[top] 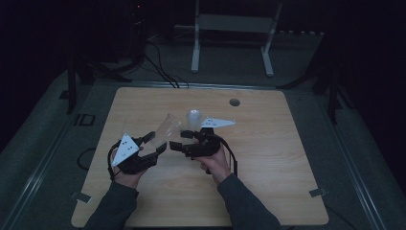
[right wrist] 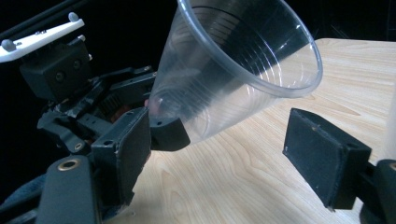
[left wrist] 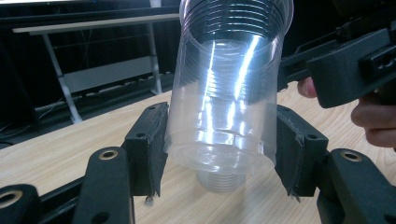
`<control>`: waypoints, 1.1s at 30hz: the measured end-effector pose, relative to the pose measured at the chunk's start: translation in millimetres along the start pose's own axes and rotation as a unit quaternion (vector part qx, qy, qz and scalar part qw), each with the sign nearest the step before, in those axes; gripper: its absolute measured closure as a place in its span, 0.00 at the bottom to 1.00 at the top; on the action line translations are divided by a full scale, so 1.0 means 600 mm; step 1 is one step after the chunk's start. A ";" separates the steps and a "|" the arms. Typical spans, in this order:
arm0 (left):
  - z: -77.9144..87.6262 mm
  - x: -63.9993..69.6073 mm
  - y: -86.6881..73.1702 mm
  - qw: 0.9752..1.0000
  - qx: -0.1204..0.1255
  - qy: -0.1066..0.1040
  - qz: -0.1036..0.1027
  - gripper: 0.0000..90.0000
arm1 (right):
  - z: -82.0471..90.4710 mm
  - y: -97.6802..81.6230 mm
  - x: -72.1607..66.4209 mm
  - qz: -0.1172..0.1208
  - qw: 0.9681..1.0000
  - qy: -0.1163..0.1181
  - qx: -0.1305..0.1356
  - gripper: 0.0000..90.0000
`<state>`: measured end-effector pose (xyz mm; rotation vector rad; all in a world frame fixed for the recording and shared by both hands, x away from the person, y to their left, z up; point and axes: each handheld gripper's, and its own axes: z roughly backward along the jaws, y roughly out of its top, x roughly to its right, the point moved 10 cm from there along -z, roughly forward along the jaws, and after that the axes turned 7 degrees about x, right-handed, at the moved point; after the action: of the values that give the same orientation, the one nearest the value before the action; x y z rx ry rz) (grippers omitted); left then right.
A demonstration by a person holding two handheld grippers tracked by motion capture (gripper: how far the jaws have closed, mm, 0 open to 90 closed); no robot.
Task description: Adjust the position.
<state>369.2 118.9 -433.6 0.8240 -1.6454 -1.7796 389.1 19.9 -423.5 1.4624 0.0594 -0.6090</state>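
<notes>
The clear plastic cup is off the bench, clenched near its base between the two pads of the left claw. It tilts, its long axis running from the base at that claw up and away to the open rim, which leans toward the right claw. In the right gripper view the cup hangs above and between that claw's jaws, and they stand released, apart from the wall on both sides with bare wood showing under the rim. So the right claw sits just beside the cup's mouth end, while the left one alone carries it.

Just beyond the two claws, something pale and rounded stands on the bench, too dim in the high view to name. Through the cup's bottom in the left gripper view a small ribbed clear shape shows; whether it is another cup's base or a reflection I can't tell. The room beyond is dark.
</notes>
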 end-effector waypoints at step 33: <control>-0.003 0.017 0.005 1.000 0.014 -0.017 -0.003 0.46 | -0.016 0.020 -0.008 -0.057 0.997 0.037 0.049 0.16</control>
<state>364.3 109.8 -431.2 0.8147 -1.6953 -1.7879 393.2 30.4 -411.8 1.5838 0.1741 -0.6580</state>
